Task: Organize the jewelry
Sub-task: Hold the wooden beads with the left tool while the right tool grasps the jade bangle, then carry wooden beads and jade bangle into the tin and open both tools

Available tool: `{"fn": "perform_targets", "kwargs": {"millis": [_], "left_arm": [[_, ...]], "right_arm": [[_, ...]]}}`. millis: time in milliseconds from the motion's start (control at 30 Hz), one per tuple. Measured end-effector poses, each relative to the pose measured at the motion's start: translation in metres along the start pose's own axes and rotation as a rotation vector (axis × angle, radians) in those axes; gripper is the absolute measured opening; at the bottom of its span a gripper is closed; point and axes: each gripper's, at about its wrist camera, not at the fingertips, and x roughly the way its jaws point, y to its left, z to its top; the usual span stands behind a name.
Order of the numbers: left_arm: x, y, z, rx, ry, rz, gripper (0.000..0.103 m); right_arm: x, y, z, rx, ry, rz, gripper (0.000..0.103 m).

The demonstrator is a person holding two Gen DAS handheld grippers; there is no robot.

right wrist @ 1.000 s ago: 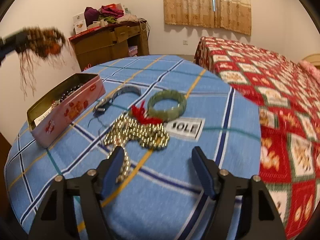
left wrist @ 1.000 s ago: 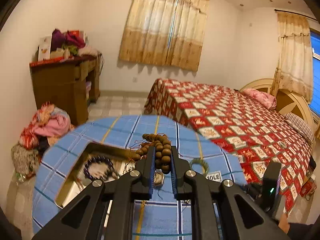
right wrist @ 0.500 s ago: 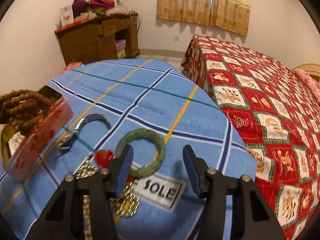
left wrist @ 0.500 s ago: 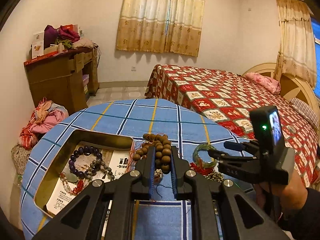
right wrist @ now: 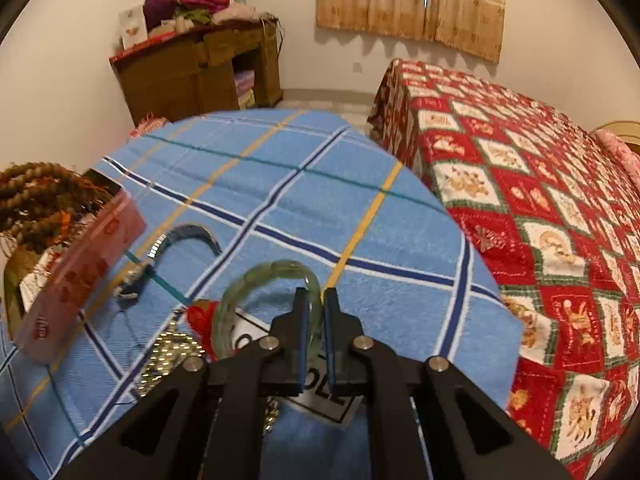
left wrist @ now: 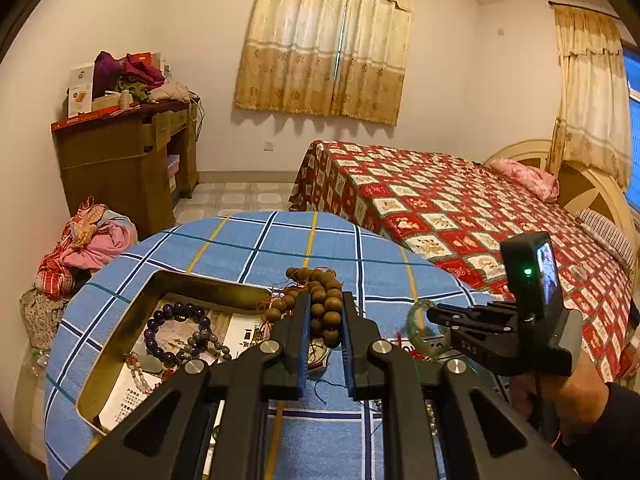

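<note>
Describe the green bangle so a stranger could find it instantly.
On the blue checked tablecloth, look right of the pink tin, beside a white label. The green bangle lies there, its rim between the right gripper fingers. It is a smooth translucent ring; its neighbours are beads or metal.

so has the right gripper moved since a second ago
Yes. The right gripper has gone forward from behind the gold chain and shut on the green bangle's rim.

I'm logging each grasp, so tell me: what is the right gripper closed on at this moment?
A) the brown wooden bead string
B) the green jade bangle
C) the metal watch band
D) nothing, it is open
B: the right gripper has its fingers closed on the rim of the green jade bangle; the brown bead string is in the left gripper.
</note>
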Motion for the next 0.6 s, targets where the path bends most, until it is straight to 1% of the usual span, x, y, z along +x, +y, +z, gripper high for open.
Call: {"fn": "perform_targets", "kwargs": {"millis": [233, 367, 600], "left_arm": [[-0.014, 0.006, 0.005, -0.014, -0.023, 0.014, 0.013], [-0.019, 0.014, 0.006, -0.025, -0.035, 0.029, 0.013], [-0.026, 0.036, 0.003, -0.058, -0.038, 0.069, 0.013]], "right_arm": [[-0.021, 0.007, 0.013, 0.0, -0.061, 0.027, 0.009], [-0.026, 0.014, 0.017, -0.009, -0.072, 0.059, 0.009], [-0.027, 0.037, 0.026, -0.035, -0.082, 0.122, 0.009]]}}
